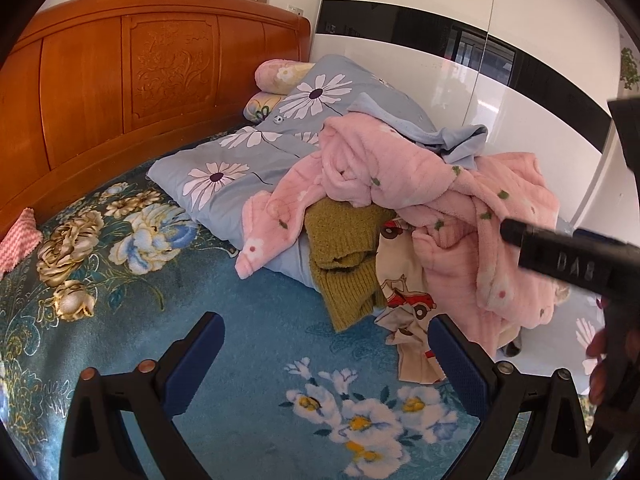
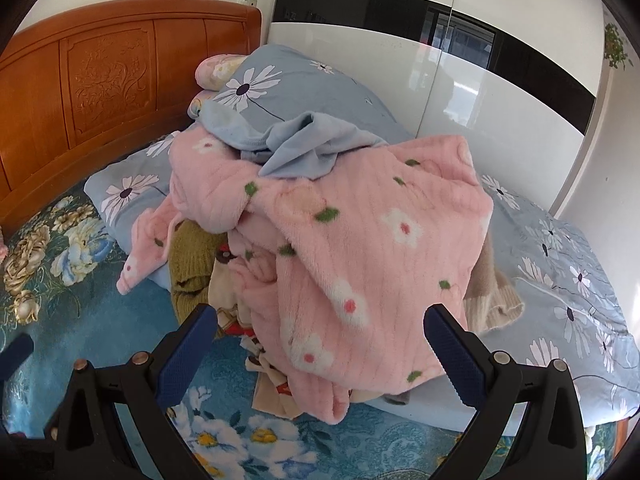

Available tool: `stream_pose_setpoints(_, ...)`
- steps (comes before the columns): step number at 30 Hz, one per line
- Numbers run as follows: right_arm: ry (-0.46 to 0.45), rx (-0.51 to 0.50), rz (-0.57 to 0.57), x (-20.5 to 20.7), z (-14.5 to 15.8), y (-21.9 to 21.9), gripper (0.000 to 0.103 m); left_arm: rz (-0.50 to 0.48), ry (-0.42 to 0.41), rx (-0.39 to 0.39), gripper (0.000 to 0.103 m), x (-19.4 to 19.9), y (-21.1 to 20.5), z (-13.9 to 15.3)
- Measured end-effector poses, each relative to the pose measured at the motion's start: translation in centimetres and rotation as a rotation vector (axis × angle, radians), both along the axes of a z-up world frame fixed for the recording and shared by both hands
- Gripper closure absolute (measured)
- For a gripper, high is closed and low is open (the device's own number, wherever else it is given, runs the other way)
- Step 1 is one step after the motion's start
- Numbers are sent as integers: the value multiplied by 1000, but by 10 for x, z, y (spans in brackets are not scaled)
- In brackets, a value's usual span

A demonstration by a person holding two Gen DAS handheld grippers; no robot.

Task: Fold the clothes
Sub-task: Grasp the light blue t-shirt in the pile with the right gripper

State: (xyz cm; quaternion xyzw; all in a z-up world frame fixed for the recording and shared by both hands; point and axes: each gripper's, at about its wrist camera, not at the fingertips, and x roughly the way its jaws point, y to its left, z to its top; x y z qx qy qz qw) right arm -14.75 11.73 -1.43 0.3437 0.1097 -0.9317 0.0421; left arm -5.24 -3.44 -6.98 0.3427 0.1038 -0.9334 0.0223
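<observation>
Bed (image 1: 248,320) w/ clothes pile (image 2: 360,240), quilt (image 1: 224,168)

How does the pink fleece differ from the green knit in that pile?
The pink fleece is fluffy with white flowers and lies spread over the top; the green knit is plain, ribbed and mostly buried beneath it. The fleece looks far bigger. Both are crumpled, unfolded, and untouched by either gripper.
</observation>
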Motion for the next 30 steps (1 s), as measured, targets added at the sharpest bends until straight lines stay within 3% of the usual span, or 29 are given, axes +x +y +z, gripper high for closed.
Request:
stream_pose_setpoints(3, 7, -45, -10, -37, 23, -2, 6, 6, -9, -9, 0, 2, -6, -2)
stream_pose_setpoints(6, -1, -75, -36, -79, 39, -7, 21, 15, -15, -18, 0, 4, -12, -2)
stream_pose_setpoints(8, -38, -83, -67, -105, 38, -12, 38, 24, -22, -22, 0, 5, -17, -3)
stream_pose_setpoints(12, -127, -119, -142, -141, 24, -12, 52, 38, -32, -44, 0, 12, -27, -4)
stream_pose_setpoints(15, -178, -151, -189, -162, 18, -13, 70, 45, -44, -65, 0, 17, -35, -6)
stream_pose_setpoints(17, -177, -192, -196, -167, 26, -14, 90, 52, -55, -72, 0, 19, -39, -7)
stream_pose_setpoints(21, -96, -262, -179, -168, 65, -12, 98, 60, -61, -77, 0, 24, -45, -6)
stream_pose_setpoints(30, 175, -259, -52, -116, 178, -2, 103, 38, -39, -71, 0, 35, -36, 14)
